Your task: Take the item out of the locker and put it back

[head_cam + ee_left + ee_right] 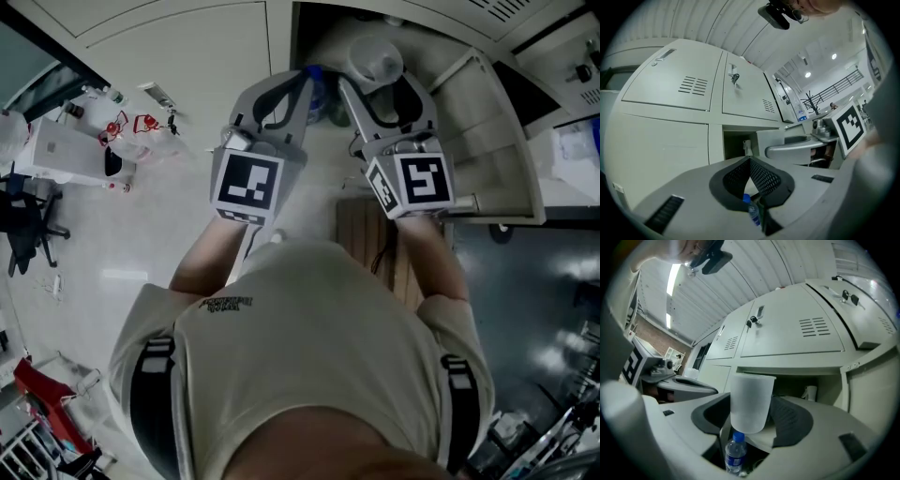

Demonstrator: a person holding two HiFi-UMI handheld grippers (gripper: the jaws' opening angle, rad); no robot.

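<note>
Now cup (750,399) clamped btwn right gripper (753,409) jaws.

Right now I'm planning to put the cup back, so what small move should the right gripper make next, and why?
Probably ease the right gripper forward, kept level, into the open locker. Its fingers hold the cup upright just before the opening, and a bottle stands lower down, so a level push should pass over it.
</note>
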